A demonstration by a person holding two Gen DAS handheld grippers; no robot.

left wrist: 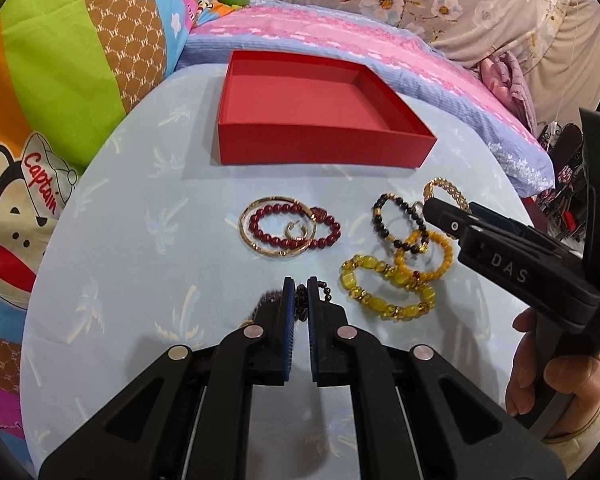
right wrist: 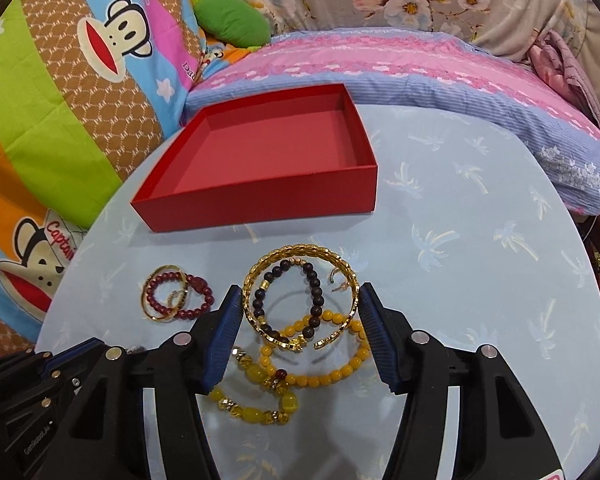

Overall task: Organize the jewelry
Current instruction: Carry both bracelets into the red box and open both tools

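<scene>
An open, empty red box (left wrist: pixel 320 148) (right wrist: pixel 260 200) stands at the back of the round table. My left gripper (left wrist: pixel 300 286) is shut on a dark bead bracelet (left wrist: pixel 300 300) low over the table. My right gripper (right wrist: pixel 298 292) is open, its jaws on either side of a gold bangle (right wrist: pixel 260 280) that lies over a dark bead bracelet (right wrist: pixel 318 296); it also shows in the left wrist view (left wrist: pixel 440 210). Yellow bead bracelets (left wrist: pixel 392 284) (right wrist: pixel 332 374) lie nearby. A red bead bracelet with gold hoops (left wrist: pixel 288 230) (right wrist: pixel 172 298) lies to the left.
The table has a pale blue cloth with palm prints (left wrist: pixel 140 280) (right wrist: pixel 480 260). Colourful bedding and pillows (left wrist: pixel 60 100) (right wrist: pixel 80 80) press against its left and back edges. A pink-blue quilt (left wrist: pixel 360 48) lies behind the box.
</scene>
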